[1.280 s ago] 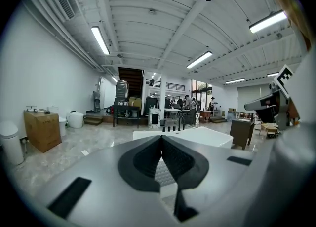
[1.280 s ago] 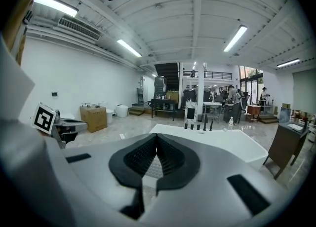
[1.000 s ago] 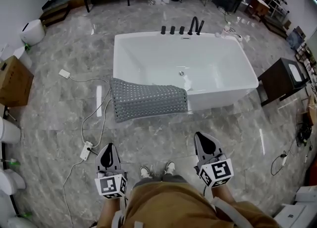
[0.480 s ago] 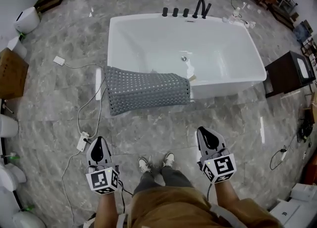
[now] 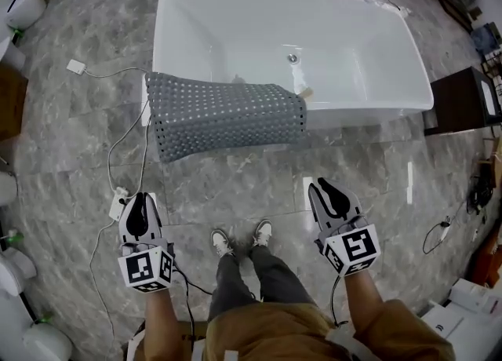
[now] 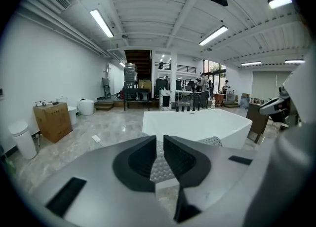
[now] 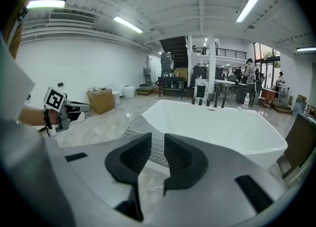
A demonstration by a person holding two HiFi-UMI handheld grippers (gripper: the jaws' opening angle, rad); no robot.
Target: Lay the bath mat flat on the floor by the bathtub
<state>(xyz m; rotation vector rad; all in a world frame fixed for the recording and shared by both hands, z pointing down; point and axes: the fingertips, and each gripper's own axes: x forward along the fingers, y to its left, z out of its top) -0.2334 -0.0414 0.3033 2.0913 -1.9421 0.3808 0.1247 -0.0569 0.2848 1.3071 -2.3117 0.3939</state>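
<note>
Partly, the bath mat hides the bathtub rim; left gripper clenched, right gripper just opening, empty.

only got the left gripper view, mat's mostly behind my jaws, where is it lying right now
Observer: The bath mat is draped over the bathtub's near rim toward its left end, not flat on the floor.
Operator: what's the right gripper doing
Observer: The right gripper hangs over bare floor short of the mat. Its jaws have just been opening, with nothing between them.
Operator: anything on the floor to watch
Observer: A white cable runs past the mat's left edge to a power strip beside the left gripper.
</note>
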